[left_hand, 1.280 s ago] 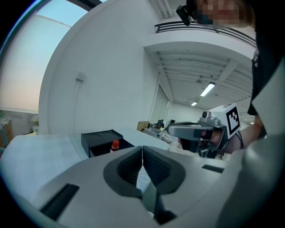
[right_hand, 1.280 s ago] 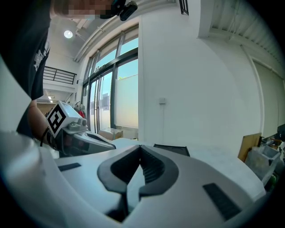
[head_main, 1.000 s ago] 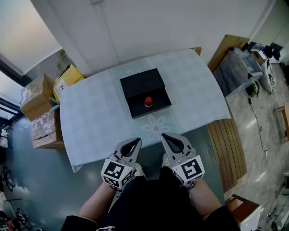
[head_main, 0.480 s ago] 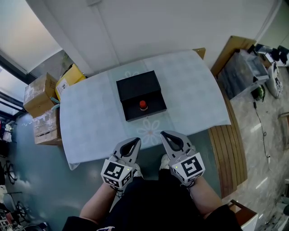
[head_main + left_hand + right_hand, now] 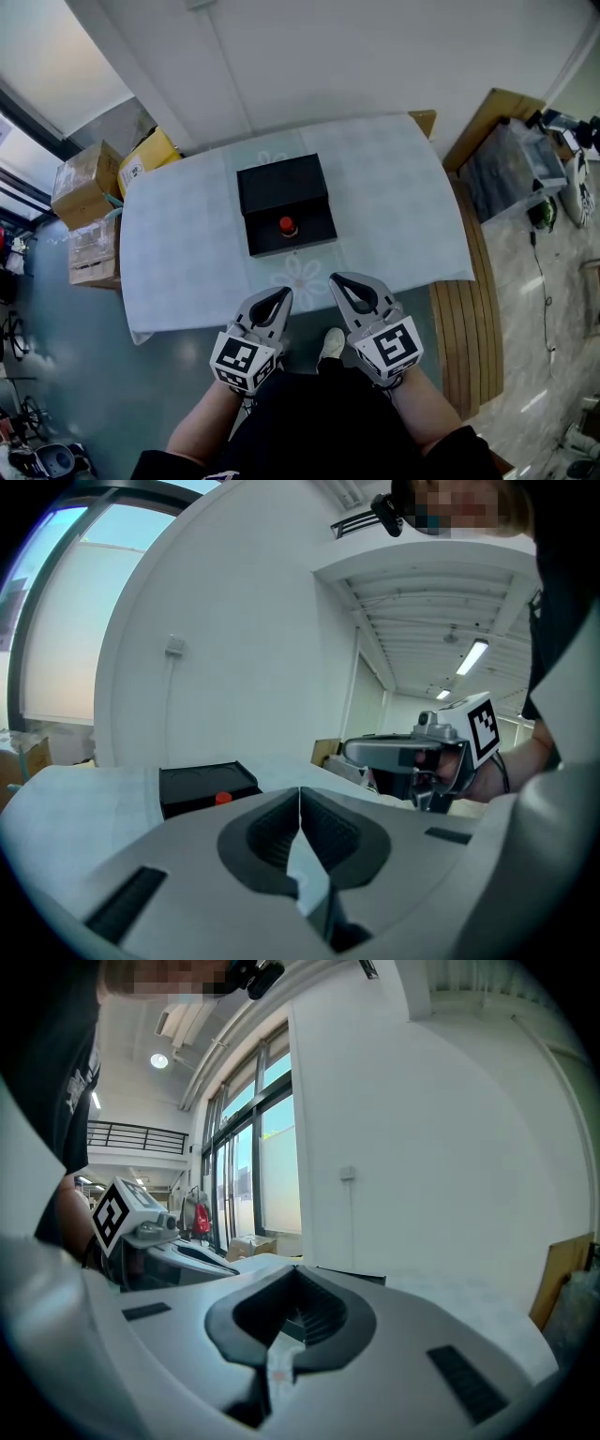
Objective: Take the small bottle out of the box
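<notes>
Black box (image 5: 281,186) is set open on the table (image 5: 187,262), lid folded back on its far side. Small bottle (image 5: 287,226) is seen upright inside the box, red cap up, in the near half and roughly centred.

Left tongs (image 5: 279,296) are held on the near side of the box, over the table's near edge, almost in line with the bottle. They are pressed together, tips meeting, nothing pinched. Right tongs (image 5: 339,282) are held near-right of the box, beside the left tongs, likewise pressed together and empty. Both are well apart from the box, and neither box nor bottle is touched.

In the left gripper view the left tongs (image 5: 300,797) are shown closed tip to tip, with the box (image 5: 202,785) beyond them to the left, the red cap (image 5: 222,799) just showing. In the right gripper view the right tongs (image 5: 292,1283) are shown closed the same way.

Cardboard boxes (image 5: 82,183) are stacked on the floor left of the box, past the table's end. A shoe (image 5: 330,344) is seen on the near side, between the two tongs.
</notes>
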A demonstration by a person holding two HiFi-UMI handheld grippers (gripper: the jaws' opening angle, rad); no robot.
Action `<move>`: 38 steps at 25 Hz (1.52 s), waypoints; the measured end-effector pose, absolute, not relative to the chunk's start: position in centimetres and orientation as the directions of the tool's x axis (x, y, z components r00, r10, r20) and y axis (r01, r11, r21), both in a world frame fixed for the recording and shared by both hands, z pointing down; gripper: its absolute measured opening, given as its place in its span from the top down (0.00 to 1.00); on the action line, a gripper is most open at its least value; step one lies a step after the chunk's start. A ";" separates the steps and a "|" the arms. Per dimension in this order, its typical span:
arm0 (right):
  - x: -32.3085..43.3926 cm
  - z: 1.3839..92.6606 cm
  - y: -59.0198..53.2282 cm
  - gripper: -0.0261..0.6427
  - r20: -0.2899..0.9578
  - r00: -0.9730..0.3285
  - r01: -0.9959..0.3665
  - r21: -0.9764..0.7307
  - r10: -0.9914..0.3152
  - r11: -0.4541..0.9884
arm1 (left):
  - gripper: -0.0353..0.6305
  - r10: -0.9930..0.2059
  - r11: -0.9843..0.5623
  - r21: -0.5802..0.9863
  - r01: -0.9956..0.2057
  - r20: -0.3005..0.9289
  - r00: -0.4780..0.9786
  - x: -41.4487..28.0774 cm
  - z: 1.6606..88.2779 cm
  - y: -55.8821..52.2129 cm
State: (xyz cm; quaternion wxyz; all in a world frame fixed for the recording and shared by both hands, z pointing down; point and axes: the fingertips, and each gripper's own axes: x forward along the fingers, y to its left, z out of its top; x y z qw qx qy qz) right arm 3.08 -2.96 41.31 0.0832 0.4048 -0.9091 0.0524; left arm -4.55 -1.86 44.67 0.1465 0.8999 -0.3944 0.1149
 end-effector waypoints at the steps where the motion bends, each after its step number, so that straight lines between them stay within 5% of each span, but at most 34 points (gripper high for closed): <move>1: 3.3 41.4 -3.2 0.93 0.195 -0.664 -0.739 -0.031 -0.722 0.673 | 0.90 -0.683 -0.639 0.173 -0.750 0.321 0.656 -4.3 44.7 -2.0; 38: 7.3 41.7 -6.6 0.93 0.185 -0.683 -0.728 -0.087 -0.706 0.681 | 0.90 -0.740 -0.584 0.143 -0.799 0.309 0.597 -1.6 44.1 -6.1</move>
